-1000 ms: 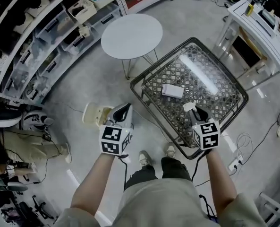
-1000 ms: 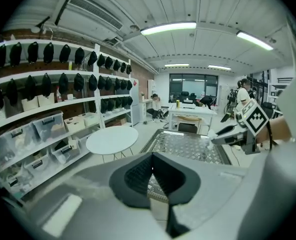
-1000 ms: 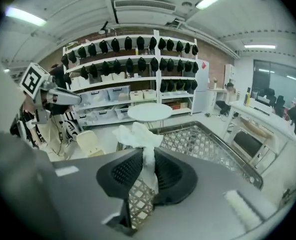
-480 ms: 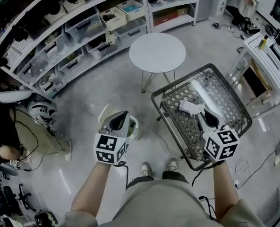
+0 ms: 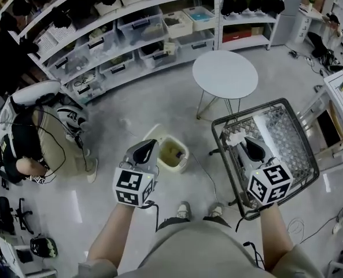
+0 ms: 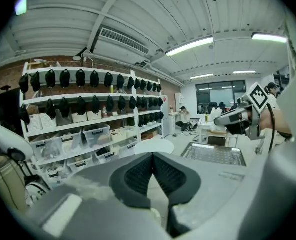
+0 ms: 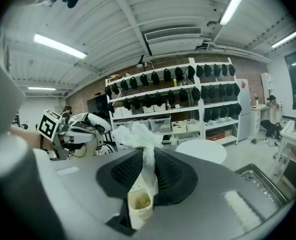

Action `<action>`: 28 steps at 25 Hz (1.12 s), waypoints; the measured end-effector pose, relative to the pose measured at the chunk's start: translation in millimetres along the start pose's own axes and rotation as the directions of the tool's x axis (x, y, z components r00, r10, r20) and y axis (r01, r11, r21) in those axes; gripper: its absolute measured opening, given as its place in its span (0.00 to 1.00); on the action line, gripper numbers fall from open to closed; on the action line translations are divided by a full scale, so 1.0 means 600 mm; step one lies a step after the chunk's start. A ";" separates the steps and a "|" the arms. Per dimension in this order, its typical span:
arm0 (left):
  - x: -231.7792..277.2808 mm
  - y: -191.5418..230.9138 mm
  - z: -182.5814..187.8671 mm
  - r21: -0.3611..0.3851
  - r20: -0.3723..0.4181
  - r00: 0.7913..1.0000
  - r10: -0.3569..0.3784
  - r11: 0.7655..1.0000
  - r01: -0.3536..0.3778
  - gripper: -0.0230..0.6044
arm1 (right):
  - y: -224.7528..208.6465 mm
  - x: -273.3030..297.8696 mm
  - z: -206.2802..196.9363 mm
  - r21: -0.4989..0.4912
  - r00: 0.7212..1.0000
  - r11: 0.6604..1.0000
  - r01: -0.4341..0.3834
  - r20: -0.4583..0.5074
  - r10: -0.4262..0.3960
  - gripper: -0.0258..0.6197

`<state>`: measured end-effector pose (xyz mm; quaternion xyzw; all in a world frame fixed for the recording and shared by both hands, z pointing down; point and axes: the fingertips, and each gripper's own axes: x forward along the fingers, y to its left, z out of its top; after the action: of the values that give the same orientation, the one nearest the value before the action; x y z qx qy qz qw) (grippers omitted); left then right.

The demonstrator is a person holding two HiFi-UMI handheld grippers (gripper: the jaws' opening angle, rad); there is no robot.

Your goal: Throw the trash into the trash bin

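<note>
The trash [image 7: 137,135], a crumpled wad of white paper, is sitting pinched between the pads of the right tongs [image 7: 147,158]. Its bulk is bunching above the tips, and a thin strip is running down between them. In the head view it is hanging in the air over the near-left edge of the wire-mesh surface [image 5: 290,135]. The trash bin [image 5: 183,162], cream-coloured with yellowish scraps inside, is standing on the floor [image 5: 131,114] just left of that surface, between the two tongs and just beyond the tips of the left tongs [image 6: 151,156]. Those are pressed together with nothing between them. A round white table [image 5: 225,74] is standing farther off, with shelves [image 5: 125,30] of bins behind it. A person [image 5: 21,146] is crouching at far left.
</note>
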<state>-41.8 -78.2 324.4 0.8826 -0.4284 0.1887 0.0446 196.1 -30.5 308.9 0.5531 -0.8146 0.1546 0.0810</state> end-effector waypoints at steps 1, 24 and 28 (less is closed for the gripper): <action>-0.011 0.010 -0.004 0.002 -0.002 1.000 0.016 1.000 -0.016 0.04 | 0.017 0.012 0.004 -0.007 1.000 1.000 -0.025 0.000 0.025 0.15; -0.025 0.177 -0.093 -0.051 -0.037 0.982 0.187 0.981 -0.189 0.04 | 0.162 0.268 -0.034 -0.031 0.965 0.974 -0.223 -0.144 0.217 0.15; 0.010 0.211 -0.138 -0.085 -0.068 0.979 0.194 0.976 -0.199 0.04 | 0.162 0.337 -0.074 -0.029 0.954 0.972 -0.233 -0.199 0.223 0.15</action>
<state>-160.9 -142.1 392.8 0.8270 -0.5201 0.1984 0.0787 28.7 -159.5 396.1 0.4355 -0.8649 0.1948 0.1560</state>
